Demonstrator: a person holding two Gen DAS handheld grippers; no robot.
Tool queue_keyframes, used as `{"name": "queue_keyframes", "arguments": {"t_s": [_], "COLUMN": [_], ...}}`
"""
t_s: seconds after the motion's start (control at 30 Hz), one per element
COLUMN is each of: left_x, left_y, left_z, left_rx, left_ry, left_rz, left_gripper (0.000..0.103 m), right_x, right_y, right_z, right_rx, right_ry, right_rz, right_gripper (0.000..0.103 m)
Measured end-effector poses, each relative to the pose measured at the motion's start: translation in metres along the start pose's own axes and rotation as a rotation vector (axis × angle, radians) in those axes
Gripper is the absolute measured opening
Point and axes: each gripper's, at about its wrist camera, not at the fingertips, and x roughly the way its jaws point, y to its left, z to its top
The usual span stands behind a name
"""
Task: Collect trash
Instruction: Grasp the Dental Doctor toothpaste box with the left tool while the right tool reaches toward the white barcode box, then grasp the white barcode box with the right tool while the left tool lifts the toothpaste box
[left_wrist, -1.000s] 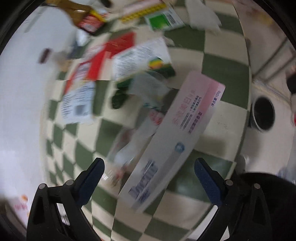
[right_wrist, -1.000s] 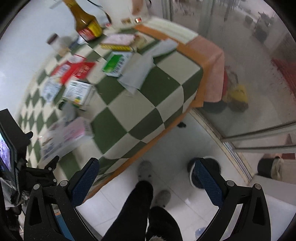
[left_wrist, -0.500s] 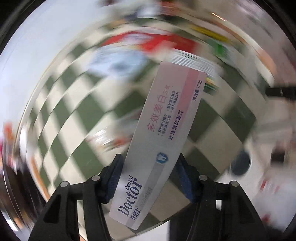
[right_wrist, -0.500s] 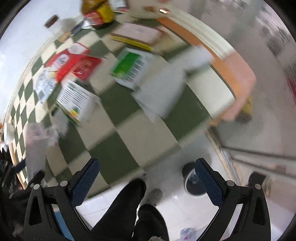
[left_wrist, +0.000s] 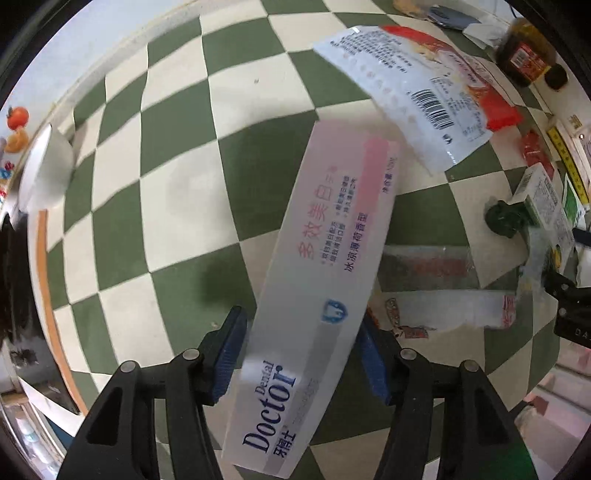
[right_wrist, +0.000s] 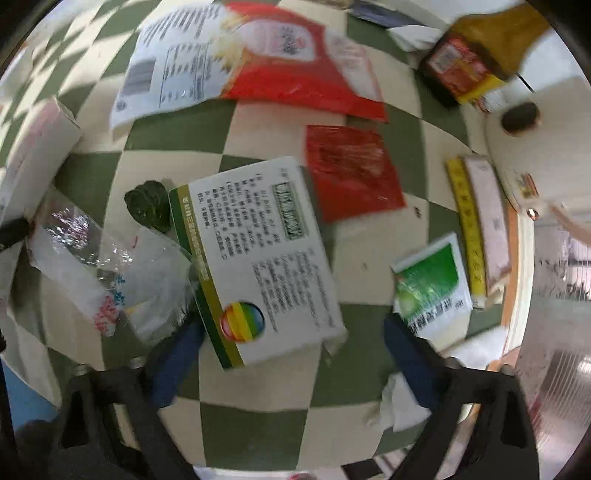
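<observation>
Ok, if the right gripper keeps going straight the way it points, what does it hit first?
Most likely the white box with the green edge, lying on the checked cloth between its open jaws; depth is hard to judge.

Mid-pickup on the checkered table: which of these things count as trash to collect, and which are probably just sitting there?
Trash, likely:
- toothpaste box, in the left gripper
- white-and-green carton, between the right gripper's open jaws
- red-and-white wrapper
- red packet
- clear plastic bags

Probably not trash:
- sauce bottle
- checkered tablecloth
</observation>
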Motion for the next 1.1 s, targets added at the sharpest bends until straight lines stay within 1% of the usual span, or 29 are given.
{"name": "queue_keyframes", "arguments": {"t_s": [0.03,0.07,0.1,0.13,0.17,0.23,0.27,0.3,0.33,0.43,0.47,0.5,0.57,0.6,0.63,0.67,0.7,0.73,0.83,0.93,0.97,1.0,1.1], "left_x": [0.001,0.001,0.0,-0.001,-0.003,-0.001,0.001,0.003,0.008,0.016,0.016,0.016,0.013,0.012,0.01,0.006,0.003,-0.003,-0.022,-0.053,-0.063,-0.08,-0.108], "left_y": [-0.001,0.0,0.0,0.0,-0.002,0.004,0.001,0.001,0.005,0.009,0.008,0.008,0.005,0.003,0.001,0.0,-0.001,-0.002,-0.008,-0.015,-0.023,-0.008,-0.025], "left_z": [-0.002,-0.004,-0.005,-0.008,-0.011,-0.011,-0.013,-0.014,-0.015,-0.011,-0.012,-0.012,-0.012,-0.013,-0.014,-0.016,-0.017,-0.019,-0.027,-0.033,-0.036,-0.034,-0.035], "left_rx": [-0.009,-0.018,-0.023,-0.029,-0.035,-0.036,-0.03,-0.025,-0.025,-0.027,-0.024,-0.021,-0.002,0.003,0.009,0.017,0.024,0.028,0.041,0.058,0.067,0.076,0.116], "left_ry": [0.001,-0.002,-0.007,-0.013,-0.015,-0.016,-0.012,-0.008,-0.002,0.0,-0.003,-0.013,-0.034,-0.04,-0.047,-0.056,-0.066,-0.078,-0.121,-0.169,-0.191,-0.203,-0.251], "left_rz": [-0.01,-0.006,-0.004,-0.003,-0.009,-0.021,-0.018,-0.015,-0.014,-0.03,-0.027,-0.019,0.006,0.013,0.017,0.023,0.03,0.035,0.051,0.048,0.043,0.038,0.018], "left_gripper": [0.055,0.055,0.055,0.055,0.055,0.055,0.055,0.055,0.055,0.055,0.053,0.048,0.046,0.046,0.046,0.045,0.045,0.045,0.045,0.045,0.045,0.045,0.045], "right_x": [-0.002,-0.004,-0.004,-0.003,-0.003,-0.002,-0.001,0.0,-0.003,-0.014,-0.016,-0.018,-0.02,-0.018,-0.019,-0.022,-0.022,-0.025,-0.039,-0.066,-0.075,-0.083,-0.106], "right_y": [-0.005,-0.012,-0.021,-0.033,-0.041,-0.048,-0.049,-0.051,-0.054,-0.059,-0.059,-0.058,-0.055,-0.053,-0.049,-0.049,-0.051,-0.055,-0.073,-0.093,-0.1,-0.104,-0.108], "right_z": [0.0,-0.001,-0.004,-0.012,-0.021,-0.037,-0.044,-0.051,-0.057,-0.063,-0.062,-0.058,-0.053,-0.056,-0.056,-0.057,-0.062,-0.069,-0.093,-0.118,-0.126,-0.136,-0.169], "right_rx": [0.037,0.089,0.172,0.272,0.343,0.418,0.437,0.457,0.473,0.481,0.474,0.466,0.454,0.448,0.439,0.435,0.452,0.482,0.546,0.604,0.621,0.634,0.684], "right_ry": [0.0,0.007,0.028,0.065,0.095,0.146,0.173,0.195,0.19,0.123,0.107,0.094,0.07,0.065,0.059,0.05,0.041,0.03,-0.018,-0.081,-0.105,-0.126,-0.191], "right_rz": [0.031,0.059,0.102,0.152,0.197,0.287,0.33,0.362,0.36,0.287,0.277,0.273,0.261,0.229,0.181,0.144,0.149,0.174,0.227,0.267,0.275,0.278,0.284], "right_gripper": [0.073,0.073,0.073,0.073,0.073,0.076,0.076,0.079,0.083,0.084,0.084,0.086,0.086,0.081,0.058,0.046,0.038,0.033,0.03,0.028,0.028,0.027,0.027]}}
